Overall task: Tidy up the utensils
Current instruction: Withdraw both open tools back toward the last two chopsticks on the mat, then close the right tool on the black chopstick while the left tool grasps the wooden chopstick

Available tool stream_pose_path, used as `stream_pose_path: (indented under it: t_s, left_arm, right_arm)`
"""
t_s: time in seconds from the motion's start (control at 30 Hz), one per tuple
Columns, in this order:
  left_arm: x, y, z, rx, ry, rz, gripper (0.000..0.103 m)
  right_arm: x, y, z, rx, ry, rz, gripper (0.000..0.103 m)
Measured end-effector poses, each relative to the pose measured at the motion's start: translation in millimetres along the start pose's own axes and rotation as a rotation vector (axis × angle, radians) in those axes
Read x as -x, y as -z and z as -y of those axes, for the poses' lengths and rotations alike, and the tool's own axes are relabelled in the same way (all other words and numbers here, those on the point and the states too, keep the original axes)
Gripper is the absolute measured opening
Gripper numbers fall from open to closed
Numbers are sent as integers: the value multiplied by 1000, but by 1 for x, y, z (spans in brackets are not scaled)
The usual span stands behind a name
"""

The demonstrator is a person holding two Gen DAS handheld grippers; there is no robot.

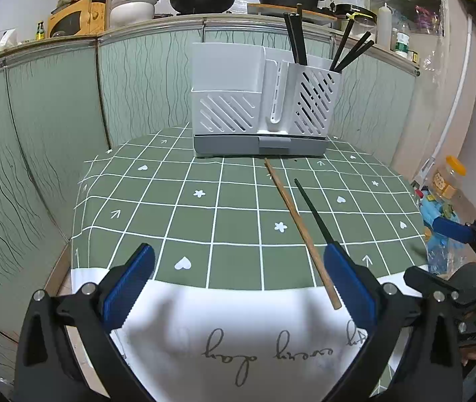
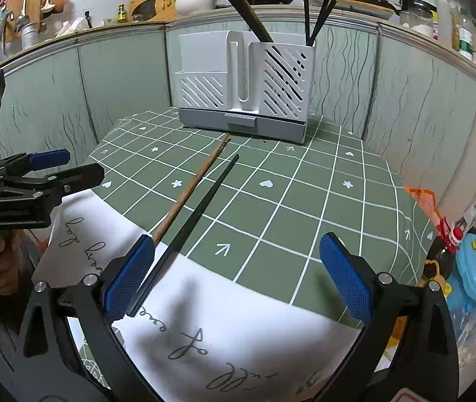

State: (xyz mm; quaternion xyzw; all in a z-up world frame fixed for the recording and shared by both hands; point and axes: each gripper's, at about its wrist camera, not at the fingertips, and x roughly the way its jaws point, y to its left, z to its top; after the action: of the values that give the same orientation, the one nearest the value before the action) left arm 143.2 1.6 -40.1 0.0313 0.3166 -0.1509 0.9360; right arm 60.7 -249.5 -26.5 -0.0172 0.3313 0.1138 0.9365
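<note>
Both grippers, left [image 1: 238, 278] and right [image 2: 236, 271], gape empty over table; white holder [image 1: 264, 100] contains upright dark chopsticks [image 1: 296, 38].

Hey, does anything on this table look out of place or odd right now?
Yes. Two chopsticks lie loose on the green tablecloth: a brown wooden one and a black one, a mismatched pair, side by side but apart. The other chopsticks stand upright in the white holder. Nothing looks spilled or broken.
</note>
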Motion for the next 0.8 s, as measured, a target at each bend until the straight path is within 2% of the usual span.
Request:
stream_pose_path:
  t_s: [0.13, 0.3, 0.57, 0.8]
  left_arm:
    - [6, 8, -2, -7, -8, 2, 99]
    - [16, 23, -7, -25, -39, -1, 99]
    - [29, 43, -27, 38, -41, -5, 99]
    - [34, 52, -39, 72, -32, -4, 99]
  right_arm:
    - [0, 8, -10, -26, 8, 8, 94]
    - [-3, 17, -22, -68, 26, 8, 83]
    - [-15, 31, -47, -101, 5, -46, 57]
    - [-23, 40, -58, -128, 67, -43, 33]
